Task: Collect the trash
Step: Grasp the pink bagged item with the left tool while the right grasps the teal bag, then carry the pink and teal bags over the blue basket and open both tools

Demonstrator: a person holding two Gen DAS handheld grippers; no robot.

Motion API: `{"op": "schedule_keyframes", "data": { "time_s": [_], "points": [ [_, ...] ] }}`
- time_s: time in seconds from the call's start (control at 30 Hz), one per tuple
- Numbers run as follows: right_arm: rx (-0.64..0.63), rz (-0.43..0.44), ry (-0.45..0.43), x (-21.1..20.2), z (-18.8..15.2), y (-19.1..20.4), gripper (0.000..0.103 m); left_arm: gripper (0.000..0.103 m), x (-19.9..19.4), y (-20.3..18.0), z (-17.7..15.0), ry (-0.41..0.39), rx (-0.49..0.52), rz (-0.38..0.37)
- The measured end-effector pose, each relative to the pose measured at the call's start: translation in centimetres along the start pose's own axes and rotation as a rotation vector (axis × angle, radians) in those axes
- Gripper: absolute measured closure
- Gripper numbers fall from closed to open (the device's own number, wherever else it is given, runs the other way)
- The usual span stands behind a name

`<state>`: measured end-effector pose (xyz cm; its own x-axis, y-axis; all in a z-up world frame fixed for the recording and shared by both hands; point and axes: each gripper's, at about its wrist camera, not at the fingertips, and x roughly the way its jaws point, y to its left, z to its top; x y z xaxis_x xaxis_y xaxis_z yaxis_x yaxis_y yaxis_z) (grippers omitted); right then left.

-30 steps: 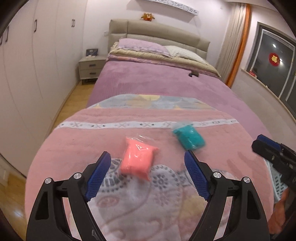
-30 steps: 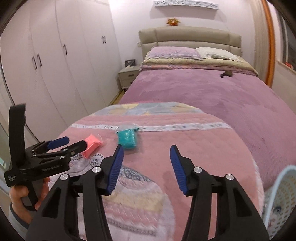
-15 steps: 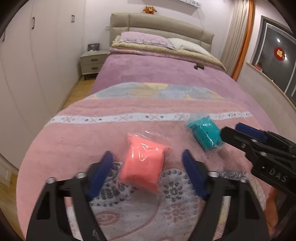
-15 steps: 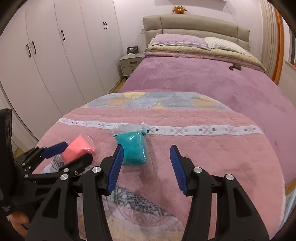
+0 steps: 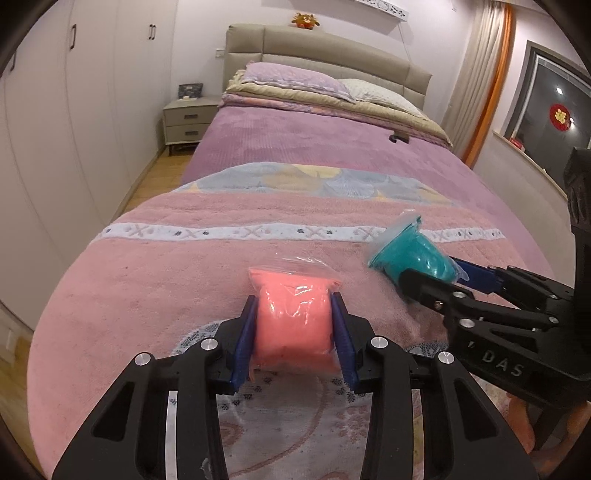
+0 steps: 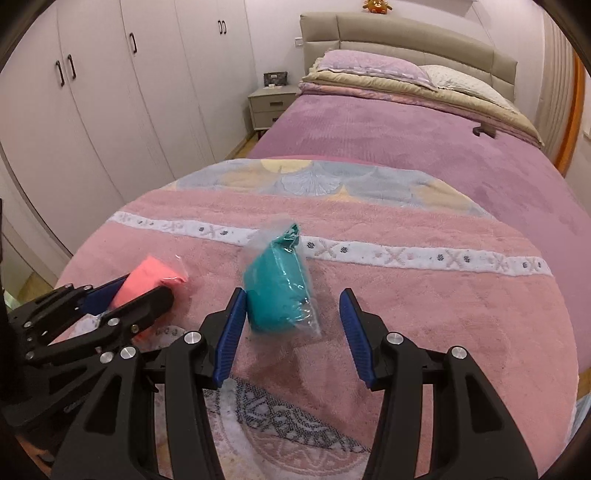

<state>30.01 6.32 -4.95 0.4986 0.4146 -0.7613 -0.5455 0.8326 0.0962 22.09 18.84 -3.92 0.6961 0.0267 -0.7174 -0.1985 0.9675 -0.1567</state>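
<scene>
**Two bags, two grippers, one pink blanket**

At the foot of the bed, the left gripper (image 5: pixel 293 328) has its blue pads pressed in against both sides of the pink bag (image 5: pixel 293 325), a clear plastic pouch stuffed with salmon-coloured material. The bag bulges between the pads, its crinkled top edge sticking out past them, and it sits low over the pink blanket (image 5: pixel 177 280), near the lace-patterned patch.

Just to the right, the right gripper (image 6: pixel 293 325) stands wide open around the teal bag (image 6: pixel 277 291). Its left pad touches the bag's side; the right pad is clear of it, with blanket showing in the gap. The teal bag lies on the blanket just below the white embroidered stripe (image 6: pixel 406 254), its knotted plastic end tilted up and away.

Further back stretches the purple bedspread (image 6: pixel 406 147), with pillows (image 6: pixel 373 68) stacked against the beige headboard (image 6: pixel 399 33).
</scene>
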Motion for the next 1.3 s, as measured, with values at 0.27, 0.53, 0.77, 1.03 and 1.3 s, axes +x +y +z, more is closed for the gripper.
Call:
{"op": "schedule_keyframes", "data": {
  "time_s": [0.27,0.53,0.77,1.03,1.3],
  "points": [
    [-0.079,-0.030,-0.060,-0.9,-0.9,1.8,0.077,0.066,-0.3,0.1,-0.1,-0.018,-0.014,-0.011],
    [-0.005,-0.037,-0.100,-3.6,-2.8,0.4,0.077,0.066,-1.7,-0.7,-0.8,-0.038,0.009,-0.002],
    [0.097,-0.073,-0.124,-9.7,-7.1,-3.0,0.077,0.066,-6.2,-5.1,-3.5,-0.057,0.069,-0.072],
    [0.215,-0.147,-0.203,-18.7,-12.1,-7.7,0.077,0.066,-11.7,-13.6,-5.9,-0.118,0.169,-0.229],
    [0.369,-0.259,-0.239,-24.6,-16.9,-14.9,0.077,0.066,-12.5,-22.6,-7.1,-0.102,0.286,-0.370]
  ]
}}
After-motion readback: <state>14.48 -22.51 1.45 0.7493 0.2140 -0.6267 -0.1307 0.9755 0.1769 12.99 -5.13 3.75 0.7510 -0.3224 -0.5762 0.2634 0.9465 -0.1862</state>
